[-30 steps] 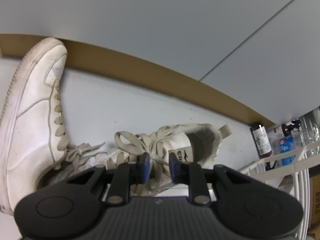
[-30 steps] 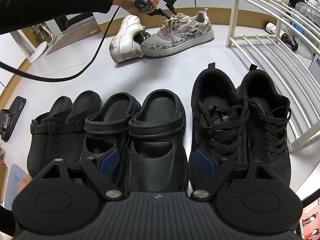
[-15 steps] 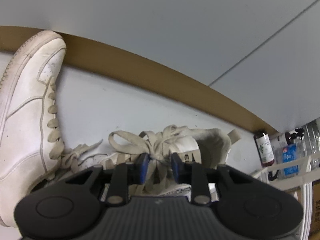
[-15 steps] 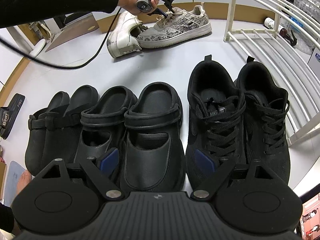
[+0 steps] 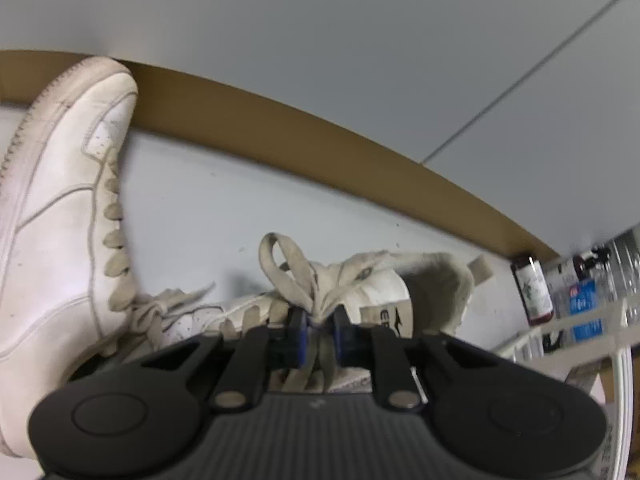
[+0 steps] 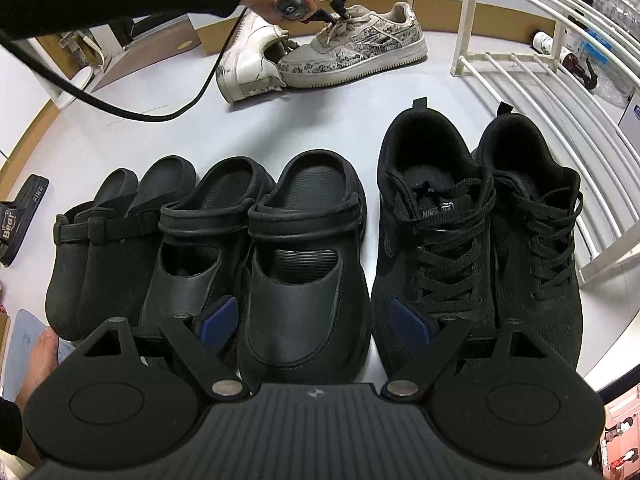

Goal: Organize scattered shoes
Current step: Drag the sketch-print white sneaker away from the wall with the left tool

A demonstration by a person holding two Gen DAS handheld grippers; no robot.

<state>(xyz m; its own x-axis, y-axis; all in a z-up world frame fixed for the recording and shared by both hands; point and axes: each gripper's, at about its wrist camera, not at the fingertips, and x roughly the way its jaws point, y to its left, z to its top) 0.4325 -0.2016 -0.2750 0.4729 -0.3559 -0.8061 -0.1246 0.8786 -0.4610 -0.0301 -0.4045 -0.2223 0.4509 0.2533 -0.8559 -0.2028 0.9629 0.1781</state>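
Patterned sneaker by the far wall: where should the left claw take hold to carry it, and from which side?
The left claw is closing on the lace knot of the patterned sneaker; laces are slack, so the shoe would likely dangle. Better the padded heel collar: the shoe stands upright with its mouth open, so come from above, one finger inside, one outside.

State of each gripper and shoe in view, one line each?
left gripper: closing, laces of patterned sneaker between the pads
right gripper: open, holding nothing
white sneaker: unsorted, beside patterned sneaker
black clogs: paired in row
black sneakers: paired in row
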